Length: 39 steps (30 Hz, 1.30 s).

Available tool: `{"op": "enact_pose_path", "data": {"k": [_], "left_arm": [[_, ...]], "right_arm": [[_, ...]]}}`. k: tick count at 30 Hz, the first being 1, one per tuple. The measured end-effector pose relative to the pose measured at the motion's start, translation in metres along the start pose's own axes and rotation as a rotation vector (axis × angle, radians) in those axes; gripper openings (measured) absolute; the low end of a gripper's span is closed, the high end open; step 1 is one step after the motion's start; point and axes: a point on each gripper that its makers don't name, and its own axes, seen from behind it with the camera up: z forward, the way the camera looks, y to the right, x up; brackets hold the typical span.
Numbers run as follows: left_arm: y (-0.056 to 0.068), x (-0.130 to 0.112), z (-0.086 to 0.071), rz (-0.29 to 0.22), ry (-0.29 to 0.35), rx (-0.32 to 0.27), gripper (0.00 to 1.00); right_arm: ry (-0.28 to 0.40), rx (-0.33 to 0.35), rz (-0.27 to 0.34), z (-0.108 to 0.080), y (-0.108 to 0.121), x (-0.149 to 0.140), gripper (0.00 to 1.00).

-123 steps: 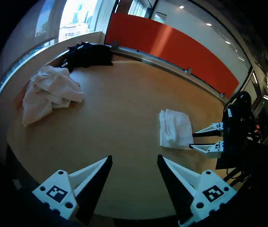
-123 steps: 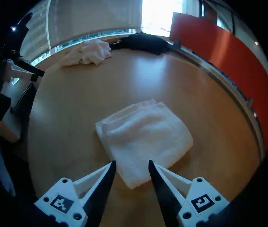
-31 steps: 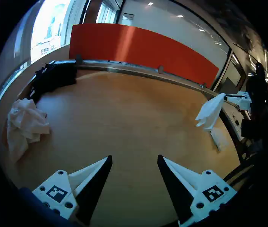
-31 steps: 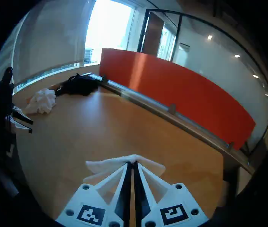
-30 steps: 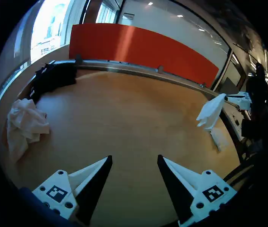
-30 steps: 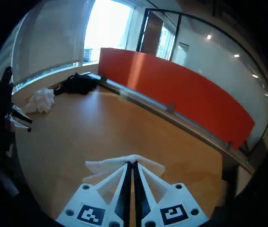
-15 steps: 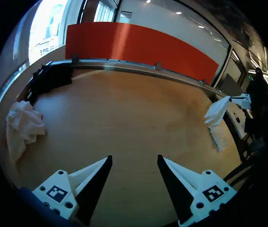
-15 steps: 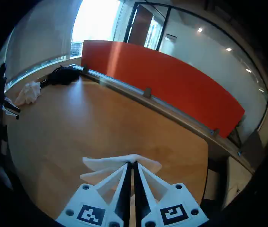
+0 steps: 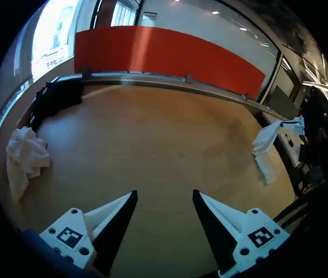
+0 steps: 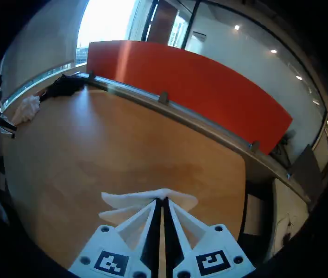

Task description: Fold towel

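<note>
Above the right end of the light wooden worktop [image 9: 154, 139], the right hand-held gripper [image 10: 162, 202] has both fingers pressed together on a fold of the white terry towel [image 10: 127, 199]. In the left gripper view the towel hangs from that pinch in limp pleats beside the worktop's edge. The left hand-held gripper [image 9: 164, 204] is spread wide and holds nothing, low over the near side. The towel looks light, soft and floppy, with enough nap not to slip. A second hold at a free corner would probably keep its layers aligned. A crumpled white cloth [image 9: 22, 155] and a black fabric bundle [image 9: 55, 97] lie well apart from it.
</note>
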Motion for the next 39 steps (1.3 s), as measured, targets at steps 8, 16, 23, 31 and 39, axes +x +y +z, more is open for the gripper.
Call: {"op": "enact_pose_path", "data": {"k": [8, 16, 23, 31, 39], "left_arm": [[0.01, -0.002, 0.001, 0.011, -0.005, -0.008, 0.88], [0.019, -0.006, 0.001, 0.025, -0.01, -0.021, 0.88], [0.025, -0.011, 0.0, 0.029, -0.018, -0.028, 0.88], [0.028, -0.013, -0.001, 0.036, -0.024, -0.03, 0.88], [0.027, -0.017, -0.002, 0.038, -0.027, -0.024, 0.88]], "right_arm": [[-0.02, -0.011, 0.016, -0.01, 0.005, -0.024, 0.04], [-0.074, -0.037, 0.057, -0.025, 0.01, -0.069, 0.04], [-0.138, -0.059, 0.111, -0.036, 0.013, -0.117, 0.04], [-0.204, -0.073, 0.15, -0.042, 0.012, -0.16, 0.04], [-0.257, -0.091, 0.194, -0.038, 0.013, -0.191, 0.04]]}}
